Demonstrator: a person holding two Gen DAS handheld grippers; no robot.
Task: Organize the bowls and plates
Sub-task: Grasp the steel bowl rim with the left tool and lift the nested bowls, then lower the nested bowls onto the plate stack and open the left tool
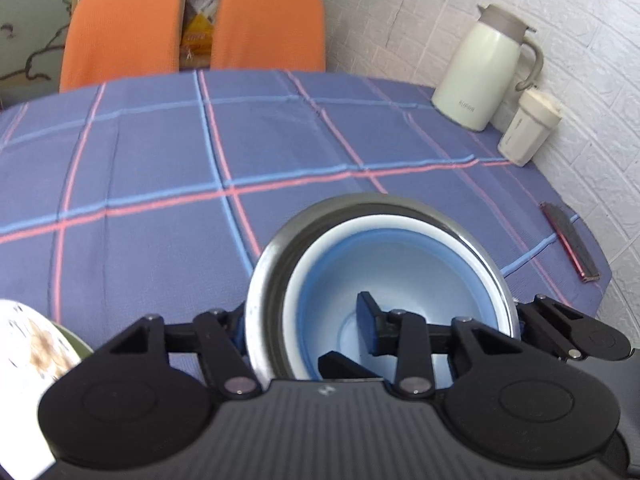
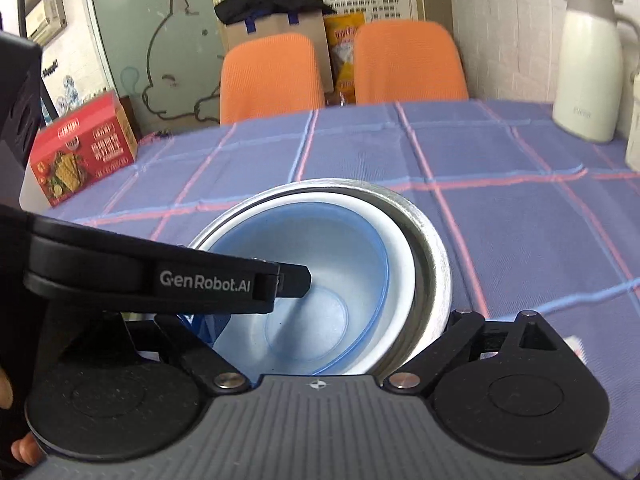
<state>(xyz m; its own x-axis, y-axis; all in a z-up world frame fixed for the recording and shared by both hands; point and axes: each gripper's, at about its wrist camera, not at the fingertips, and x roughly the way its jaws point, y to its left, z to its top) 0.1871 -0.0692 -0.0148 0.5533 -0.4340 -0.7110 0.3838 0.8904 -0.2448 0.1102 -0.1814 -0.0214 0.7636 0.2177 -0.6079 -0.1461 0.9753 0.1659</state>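
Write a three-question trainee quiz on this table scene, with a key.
1. In the nested stack of shiny steel bowl, white plastic bowl and translucent blue plastic bowl, which is innermost? A steel, B white, C blue.
2. True or false: the red cardboard carton lies inside the stack.
3. Fill in: one finger of the left hand-held gripper reaches ____ the blue bowl.
Key: 1 C; 2 false; 3 inside.
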